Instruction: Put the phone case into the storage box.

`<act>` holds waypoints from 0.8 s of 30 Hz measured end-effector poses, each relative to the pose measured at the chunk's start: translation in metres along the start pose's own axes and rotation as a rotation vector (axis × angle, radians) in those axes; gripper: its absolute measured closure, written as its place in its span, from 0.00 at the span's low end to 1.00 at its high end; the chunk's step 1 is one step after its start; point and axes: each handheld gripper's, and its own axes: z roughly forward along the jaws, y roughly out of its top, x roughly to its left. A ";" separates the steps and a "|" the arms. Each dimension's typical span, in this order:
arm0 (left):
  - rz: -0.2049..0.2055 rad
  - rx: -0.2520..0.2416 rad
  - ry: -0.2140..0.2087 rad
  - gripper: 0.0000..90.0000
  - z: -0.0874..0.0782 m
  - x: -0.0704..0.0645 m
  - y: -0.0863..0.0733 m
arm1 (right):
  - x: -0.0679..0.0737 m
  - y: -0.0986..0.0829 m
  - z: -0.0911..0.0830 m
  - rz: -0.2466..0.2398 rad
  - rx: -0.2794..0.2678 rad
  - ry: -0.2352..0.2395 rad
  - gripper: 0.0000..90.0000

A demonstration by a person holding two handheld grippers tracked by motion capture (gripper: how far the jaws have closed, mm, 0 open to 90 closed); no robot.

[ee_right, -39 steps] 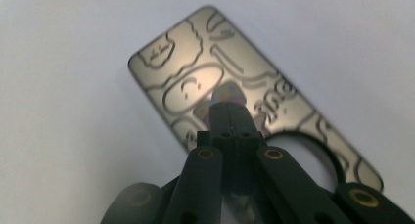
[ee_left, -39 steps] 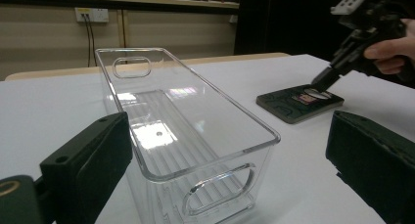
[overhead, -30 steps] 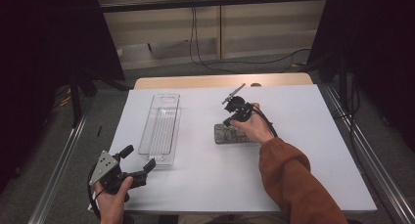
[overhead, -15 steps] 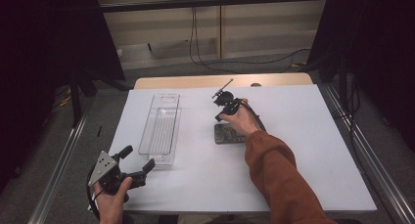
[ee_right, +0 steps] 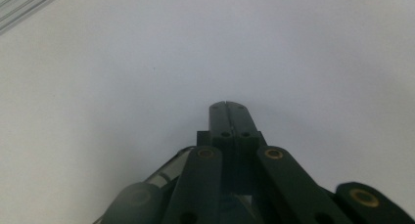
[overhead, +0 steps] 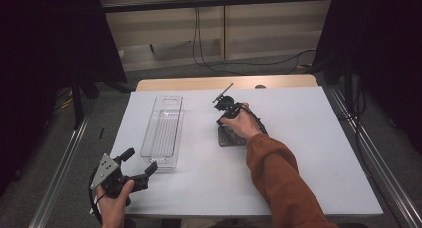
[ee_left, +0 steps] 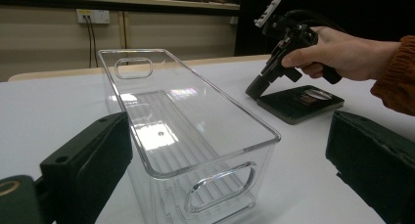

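Right gripper [overhead: 219,122]: jaws pressed together, nothing visibly pinched, tips down at the near-left edge of the dark flat slab [overhead: 232,137] lying mid-table. Probably prying or nudging that edge (grip not visible in the right gripper view, just closed tips over white tabletop [overhead: 308,153]). Best done by parting the jaws slightly, sliding one under the lip, then closing squarely. Left gripper [overhead: 138,169]: jaws spread wide, idle at the near-left corner, just before the clear bin [overhead: 163,133]. Open bin well apart to the slab's left; bare table between, free path. Table's far edge near behind.
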 end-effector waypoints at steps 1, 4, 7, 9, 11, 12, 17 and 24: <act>-0.004 0.000 -0.003 0.04 0.000 0.000 0.000 | 0.001 0.001 0.001 0.003 0.004 -0.003 1.00; -0.007 -0.001 -0.006 0.04 0.000 0.000 -0.001 | 0.003 0.001 0.000 -0.010 0.014 0.004 1.00; -0.006 0.003 -0.005 0.04 0.001 0.000 -0.001 | 0.005 0.001 0.000 -0.001 0.024 0.011 1.00; -0.001 0.000 -0.003 0.04 0.000 0.000 0.000 | 0.006 0.000 -0.001 -0.021 0.027 0.008 1.00; -0.012 0.000 -0.011 0.04 0.001 0.000 -0.001 | 0.008 -0.002 -0.002 -0.027 0.030 0.011 1.00; -0.014 -0.001 -0.011 0.04 0.001 0.000 -0.001 | 0.009 -0.003 -0.002 -0.035 0.026 0.014 1.00; -0.010 0.001 -0.009 0.04 0.001 0.000 -0.001 | 0.017 -0.008 -0.005 -0.053 0.044 0.017 1.00; -0.011 0.004 -0.009 0.04 0.001 0.000 -0.001 | 0.024 -0.022 -0.011 -0.073 0.028 0.035 1.00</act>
